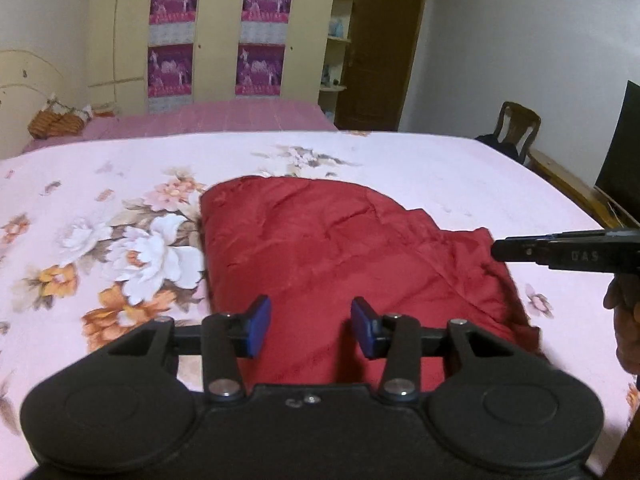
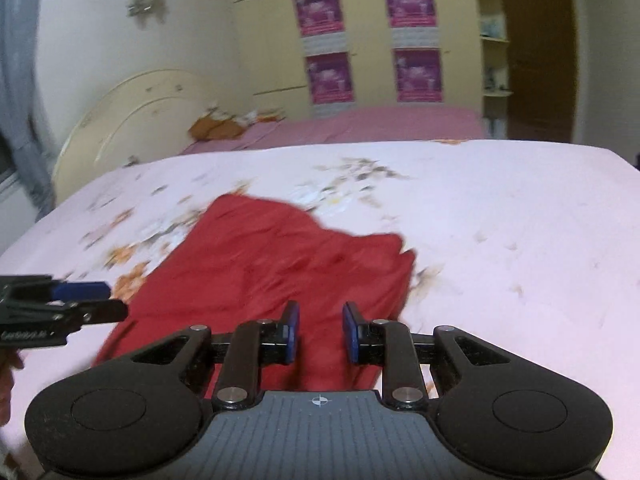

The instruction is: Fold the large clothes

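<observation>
A red garment lies partly folded and wrinkled on the pink floral bedsheet. It also shows in the right wrist view. My left gripper hovers over the garment's near edge, jaws open and empty. My right gripper hovers over the garment's near right part, jaws open and empty. The right gripper shows from the side in the left wrist view, at the garment's right edge. The left gripper shows at the left edge of the right wrist view.
A second bed with a pink cover stands behind, with an orange bundle at its head. A cream wardrobe with purple posters, a brown door, a wooden chair and a dark screen line the room.
</observation>
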`<state>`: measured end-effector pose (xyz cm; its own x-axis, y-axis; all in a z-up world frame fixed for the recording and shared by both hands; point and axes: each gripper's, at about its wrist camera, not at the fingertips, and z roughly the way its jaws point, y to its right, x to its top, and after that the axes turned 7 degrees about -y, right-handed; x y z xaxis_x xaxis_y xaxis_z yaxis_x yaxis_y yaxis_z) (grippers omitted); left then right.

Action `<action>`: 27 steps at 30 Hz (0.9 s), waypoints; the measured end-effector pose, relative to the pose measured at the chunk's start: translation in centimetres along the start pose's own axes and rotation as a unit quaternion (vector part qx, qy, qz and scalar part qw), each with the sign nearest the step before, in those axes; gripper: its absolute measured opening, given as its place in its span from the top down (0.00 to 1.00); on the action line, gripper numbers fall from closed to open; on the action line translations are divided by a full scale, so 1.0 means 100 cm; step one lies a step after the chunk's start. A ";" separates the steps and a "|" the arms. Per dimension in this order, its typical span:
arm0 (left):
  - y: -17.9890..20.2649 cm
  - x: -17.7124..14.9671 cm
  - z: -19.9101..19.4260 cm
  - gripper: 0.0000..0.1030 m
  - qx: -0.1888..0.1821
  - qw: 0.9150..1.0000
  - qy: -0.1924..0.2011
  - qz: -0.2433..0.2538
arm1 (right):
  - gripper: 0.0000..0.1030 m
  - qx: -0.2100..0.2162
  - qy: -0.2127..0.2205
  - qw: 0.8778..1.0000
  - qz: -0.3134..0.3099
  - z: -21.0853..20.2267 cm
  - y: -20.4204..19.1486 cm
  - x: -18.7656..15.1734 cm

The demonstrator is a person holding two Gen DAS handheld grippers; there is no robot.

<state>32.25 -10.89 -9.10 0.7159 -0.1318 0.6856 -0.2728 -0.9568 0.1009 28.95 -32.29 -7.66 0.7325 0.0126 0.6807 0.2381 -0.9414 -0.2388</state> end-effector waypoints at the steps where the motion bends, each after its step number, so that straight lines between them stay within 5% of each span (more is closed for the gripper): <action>1: 0.000 0.001 0.008 0.60 0.000 1.000 -0.007 0.000 | 0.76 0.000 -0.005 1.000 0.003 0.008 0.002 0.002; 3: -0.001 -0.001 0.023 0.58 0.003 1.000 -0.026 -0.002 | 0.92 -0.014 -0.033 0.999 0.002 0.029 0.005 0.002; 6: -0.001 -0.008 0.029 0.58 0.006 0.999 -0.032 0.001 | 0.93 -0.016 -0.076 0.997 0.008 0.057 0.012 -0.010; 12: 0.003 -0.008 0.031 0.58 0.016 0.999 -0.040 0.011 | 0.94 -0.020 -0.084 0.996 -0.003 0.065 0.015 -0.017; 20: 0.005 0.019 0.018 0.57 0.017 0.999 -0.014 0.033 | 0.93 -0.004 -0.020 1.000 -0.005 0.036 0.004 0.010; 27: 0.010 0.070 0.059 0.44 0.009 0.999 -0.003 0.031 | 0.93 0.013 -0.022 1.000 -0.016 0.077 -0.018 0.045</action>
<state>40.80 -14.34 -8.46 0.7019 -0.1920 0.6859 -0.3050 -0.9512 0.0459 36.69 -27.92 -9.47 0.7508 0.0584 0.6579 0.2790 -0.9309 -0.2358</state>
